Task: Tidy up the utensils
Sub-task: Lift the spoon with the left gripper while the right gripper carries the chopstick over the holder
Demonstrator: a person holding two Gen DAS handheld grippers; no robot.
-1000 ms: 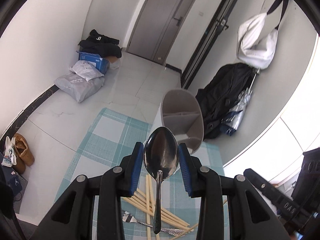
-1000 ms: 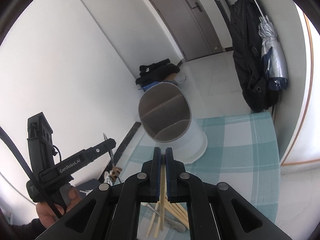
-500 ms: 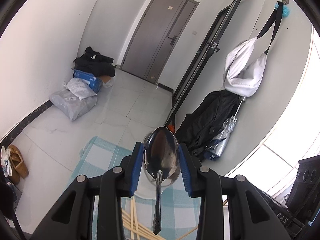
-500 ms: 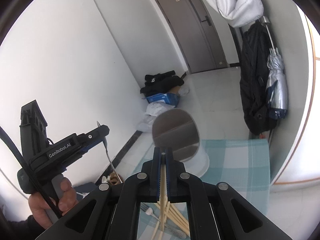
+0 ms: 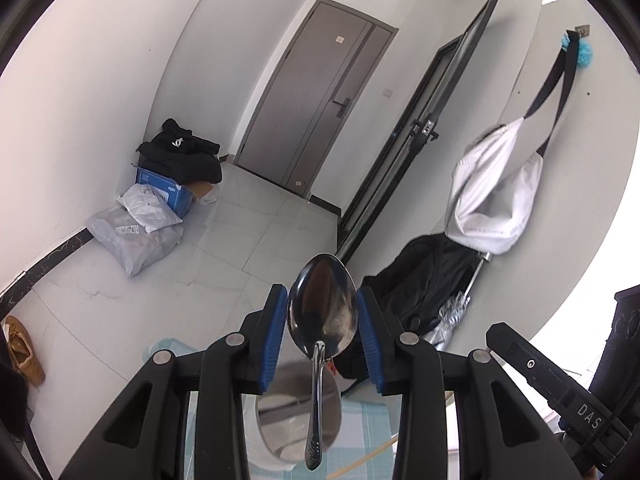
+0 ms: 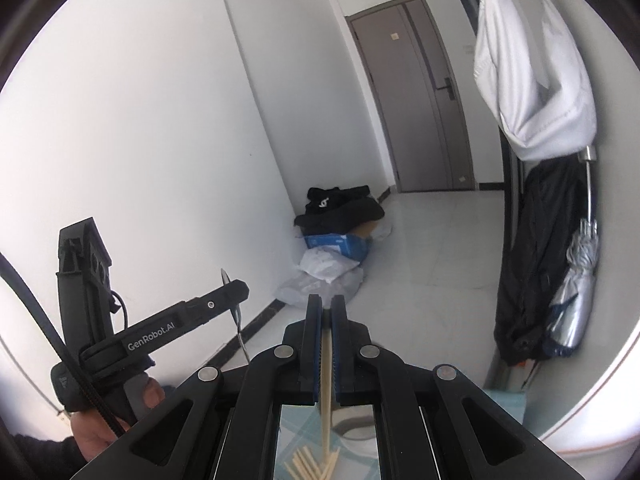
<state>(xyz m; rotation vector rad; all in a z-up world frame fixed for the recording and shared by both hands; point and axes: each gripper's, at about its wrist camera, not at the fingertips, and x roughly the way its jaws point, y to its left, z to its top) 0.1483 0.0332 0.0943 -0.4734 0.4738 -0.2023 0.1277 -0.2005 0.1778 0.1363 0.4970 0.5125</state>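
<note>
My left gripper [image 5: 322, 314] is shut on a metal spoon [image 5: 322, 322], gripping its bowl with the handle hanging down over the grey-and-white utensil holder [image 5: 298, 426] below. My right gripper [image 6: 326, 312] is shut on a pale wooden chopstick [image 6: 327, 380] that hangs down between its fingers. Several loose chopsticks [image 6: 310, 466] lie on the checked cloth below it, next to the holder [image 6: 356, 428]. The left gripper with its spoon also shows at the left of the right wrist view [image 6: 230, 294], held up high.
The teal checked tablecloth [image 5: 360, 436] covers the table under both grippers. A chopstick [image 5: 366, 458] lies on it at the right of the holder. Beyond are the tiled floor, bags and a blue box [image 5: 160, 190], and a dark coat [image 6: 536, 260] on the wall.
Both grippers have risen and tilted up with their loads. The holder and cloth have slid down to the bottom of both views. The spoon and chopstick stay held.
</note>
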